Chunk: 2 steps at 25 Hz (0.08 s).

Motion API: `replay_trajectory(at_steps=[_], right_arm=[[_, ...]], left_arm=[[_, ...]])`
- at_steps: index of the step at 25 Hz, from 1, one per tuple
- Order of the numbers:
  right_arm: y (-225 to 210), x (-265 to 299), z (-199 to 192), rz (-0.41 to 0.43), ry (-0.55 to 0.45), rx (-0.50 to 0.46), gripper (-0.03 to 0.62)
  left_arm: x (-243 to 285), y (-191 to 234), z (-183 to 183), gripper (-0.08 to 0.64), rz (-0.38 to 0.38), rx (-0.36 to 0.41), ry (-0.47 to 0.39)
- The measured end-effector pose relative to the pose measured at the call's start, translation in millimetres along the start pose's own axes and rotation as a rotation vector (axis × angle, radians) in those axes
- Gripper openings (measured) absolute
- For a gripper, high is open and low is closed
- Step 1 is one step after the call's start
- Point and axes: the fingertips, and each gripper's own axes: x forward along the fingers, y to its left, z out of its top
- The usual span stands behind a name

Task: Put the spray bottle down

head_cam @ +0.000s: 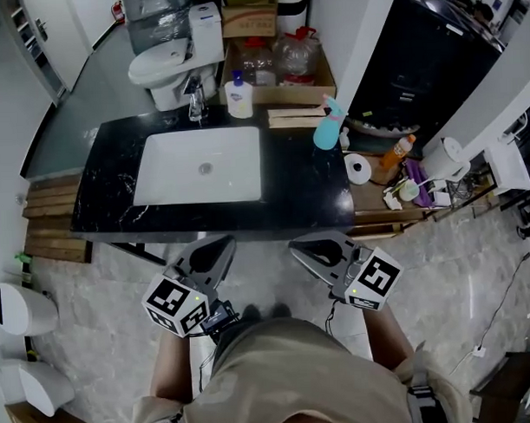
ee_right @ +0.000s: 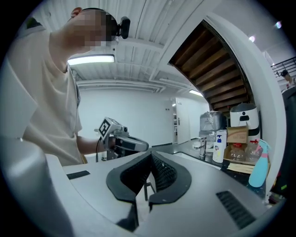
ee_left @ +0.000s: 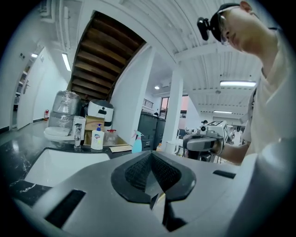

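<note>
- The spray bottle (head_cam: 327,126) is teal. It stands upright on the far right corner of the black counter (head_cam: 303,192), at about two o'clock from the white sink (head_cam: 203,165), and nothing grips it.
- Just beside it, at its nine o'clock, lies a flat tan slab (head_cam: 295,117) (board or book, I cannot tell which).
- At the sink's twelve o'clock stands a soap pump bottle (head_cam: 238,96), with the faucet (head_cam: 194,100) just at its nine o'clock.
- The left gripper (head_cam: 221,245) sits at six o'clock from the sink, off the counter's near edge. Its own view shows the ribbed pads pressed together with nothing between them.
- The right gripper (head_cam: 303,246) sits at six o'clock from the spray bottle and well apart from it. Its jaws are closed tight on each other and hold nothing.
- Both grippers point roughly level toward the counter, and each appears in the other's view with a hand behind it.
- Off the counter, at four o'clock from the spray bottle, a paper roll (head_cam: 358,168) and an orange bottle (head_cam: 400,149) rest on a lower wooden shelf (head_cam: 378,215).
- Beyond the counter, a toilet (head_cam: 169,66) is at eleven o'clock from the sink. A cardboard box (head_cam: 283,95) holding clear jugs is at one o'clock.
</note>
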Motion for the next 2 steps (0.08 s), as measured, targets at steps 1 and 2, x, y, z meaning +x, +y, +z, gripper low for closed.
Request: replay_trajectory(at_steps=[1, 2], right_arm=[[5.9, 6.5, -1.0, 0.009, 0.003, 0.006, 0.021], [12.0, 13.2, -2.3, 0.02, 0.006, 0.013, 0.021]], left_arm=[[-5.6, 2.9, -1.8, 0.009, 0.001, -0.008, 0.0], [-11.7, 5.9, -3.9, 0.009, 0.003, -0.016, 0.0]])
